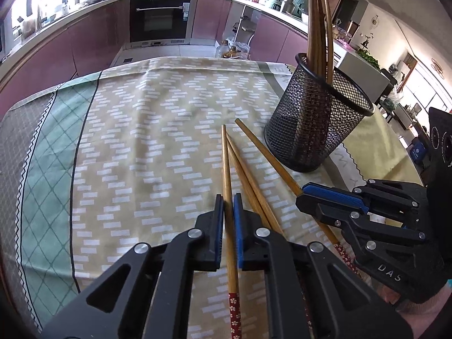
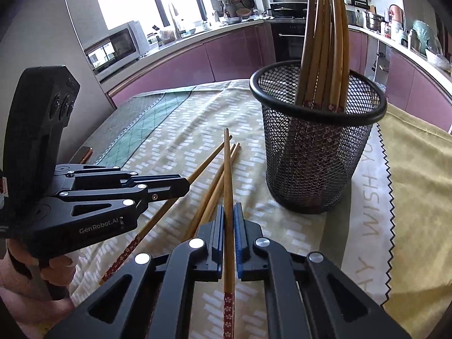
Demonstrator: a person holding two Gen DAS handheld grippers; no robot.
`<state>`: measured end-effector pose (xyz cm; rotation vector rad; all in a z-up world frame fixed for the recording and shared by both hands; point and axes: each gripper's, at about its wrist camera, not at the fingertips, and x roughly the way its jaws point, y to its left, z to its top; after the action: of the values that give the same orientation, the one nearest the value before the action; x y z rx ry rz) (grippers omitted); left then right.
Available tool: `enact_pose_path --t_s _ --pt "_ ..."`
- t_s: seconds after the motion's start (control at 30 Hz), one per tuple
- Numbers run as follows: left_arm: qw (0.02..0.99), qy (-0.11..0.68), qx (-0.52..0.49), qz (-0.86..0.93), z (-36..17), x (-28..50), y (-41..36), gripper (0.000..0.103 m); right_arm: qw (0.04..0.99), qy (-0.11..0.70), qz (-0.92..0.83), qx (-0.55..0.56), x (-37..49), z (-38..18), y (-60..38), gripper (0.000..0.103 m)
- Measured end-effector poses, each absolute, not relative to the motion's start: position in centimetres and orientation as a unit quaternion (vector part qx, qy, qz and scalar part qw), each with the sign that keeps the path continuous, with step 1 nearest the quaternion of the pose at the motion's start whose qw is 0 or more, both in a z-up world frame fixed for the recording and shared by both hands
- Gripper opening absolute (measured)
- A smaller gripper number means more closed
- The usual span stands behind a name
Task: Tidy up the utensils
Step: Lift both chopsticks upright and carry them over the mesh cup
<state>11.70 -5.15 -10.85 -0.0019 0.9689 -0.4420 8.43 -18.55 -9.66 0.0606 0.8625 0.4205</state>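
Note:
Wooden chopsticks with red flowered ends lie on the patterned tablecloth point(image 1: 141, 141). My left gripper point(image 1: 228, 197) is shut on one chopstick point(image 1: 226, 163), which runs straight out between the blue pads. In the right wrist view that gripper point(image 2: 188, 185) comes in from the left. My right gripper point(image 2: 229, 207) is shut on another chopstick point(image 2: 228, 169); its tip point(image 1: 302, 193) shows at the right of the left wrist view. Loose chopsticks point(image 2: 217, 186) lie between the two held ones. A black mesh holder point(image 2: 316, 152) stands just beyond, with several chopsticks point(image 2: 325, 42) upright in it.
A person's hand point(image 2: 56, 265) grips the left tool's handle. A phone point(image 2: 84, 152) lies near the table's left edge. Beyond the table stand purple kitchen cabinets point(image 1: 93, 36) and an oven point(image 1: 161, 17). The cloth's zigzag edge point(image 2: 387, 197) runs right of the holder.

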Motion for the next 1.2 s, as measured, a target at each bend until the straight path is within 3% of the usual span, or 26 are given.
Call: enact_pose_path --t_s 0.77,1.2 --pt "0.882 0.359 -0.033 -0.304 -0.6 7.3 -3.4 0.007 0.919 0.314 0.228 0.066 4.5 -2.7 -22.8 0.006" --pt "0.886 0.333 -0.046 -0.319 2.0 7.5 -3.4 0.007 0.932 0.271 0.226 0.077 4.5 0.0 -24.5 0.006"
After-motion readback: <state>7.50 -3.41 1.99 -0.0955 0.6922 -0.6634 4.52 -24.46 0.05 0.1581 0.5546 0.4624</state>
